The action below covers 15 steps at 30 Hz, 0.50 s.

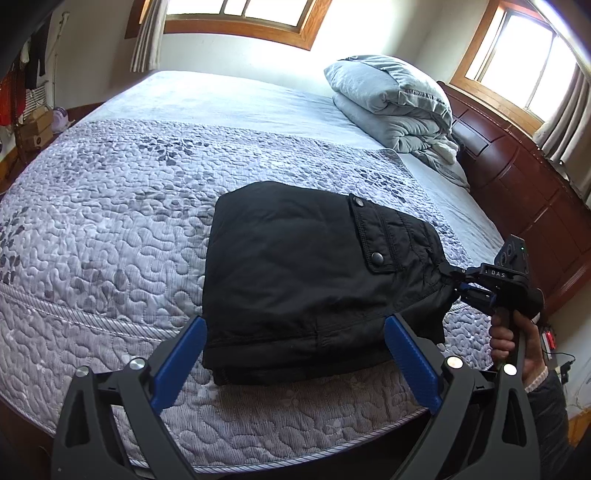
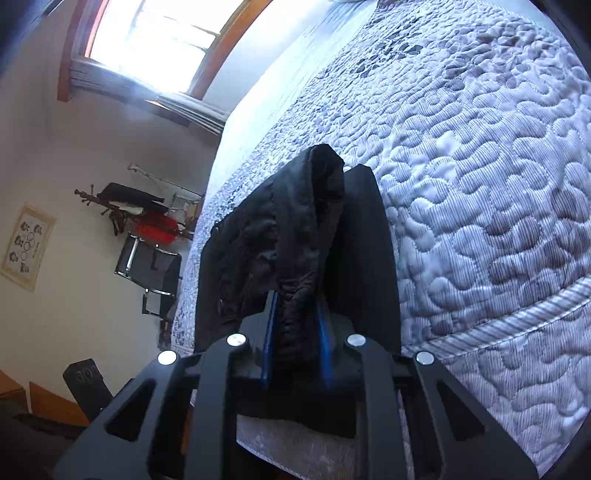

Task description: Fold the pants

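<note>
Daylight pours in through the windows, so strong the panes blow out to pure white and wash the nearby wall. The quilted bedspread is evenly lit, its stitching crisp. The black pants swallow the light and show few folds. Both fisheye views bend the bed's edges and darken at the corners; the right wrist view looks softer, slightly hazy.

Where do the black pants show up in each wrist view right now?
Left wrist: the pants lie folded at center, on the near edge of the quilt.
Right wrist: the pants fill the lower center, a bunched edge pinched by the right gripper.
Shared landmark: the quilt.
</note>
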Tool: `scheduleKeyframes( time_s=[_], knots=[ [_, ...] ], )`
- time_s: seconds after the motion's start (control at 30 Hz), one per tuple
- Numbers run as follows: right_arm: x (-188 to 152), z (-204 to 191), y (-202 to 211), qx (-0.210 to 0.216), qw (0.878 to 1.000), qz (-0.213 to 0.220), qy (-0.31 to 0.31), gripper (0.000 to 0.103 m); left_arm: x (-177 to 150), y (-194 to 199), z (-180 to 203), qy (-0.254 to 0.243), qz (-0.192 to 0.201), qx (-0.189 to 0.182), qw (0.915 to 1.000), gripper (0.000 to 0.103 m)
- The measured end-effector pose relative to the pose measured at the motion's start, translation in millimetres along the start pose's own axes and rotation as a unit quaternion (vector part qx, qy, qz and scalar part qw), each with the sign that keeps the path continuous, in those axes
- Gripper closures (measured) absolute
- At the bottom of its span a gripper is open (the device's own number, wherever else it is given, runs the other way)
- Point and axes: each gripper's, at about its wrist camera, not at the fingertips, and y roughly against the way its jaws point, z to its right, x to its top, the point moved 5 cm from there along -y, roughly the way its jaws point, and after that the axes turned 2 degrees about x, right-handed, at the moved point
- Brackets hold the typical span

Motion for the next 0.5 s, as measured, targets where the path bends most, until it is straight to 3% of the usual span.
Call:
scheduleKeyframes(
  time_s=[0.13,0.23,0.33,0.37,0.5],
  knots=[
    [-1,6,-5,0.004,1.0,-0.004,-0.017,0.083,-2,-5,-7,0.005,-0.007,0.008,0.9999,0.005],
    [-5,13,-3,-0.002,1.0,-0.006,-0.024,0.065,-3,-8,-10,0.01,-0.012,0.007,0.9999,0.005],
    [-7,13,12,0.011,1.0,0.012,-0.022,0.062,-5,-9,-14,0.008,-0.013,0.012,0.9998,0.005],
    [-9,14,16,0.014,0.999,0.014,-0.026,0.054,-5,-9,-16,0.01,-0.014,0.013,0.9998,0.005],
    [-16,14,25,0.01,1.0,0.012,-0.021,0.051,-8,-15,-24,0.022,-0.021,0.007,0.9995,0.005]
  ],
)
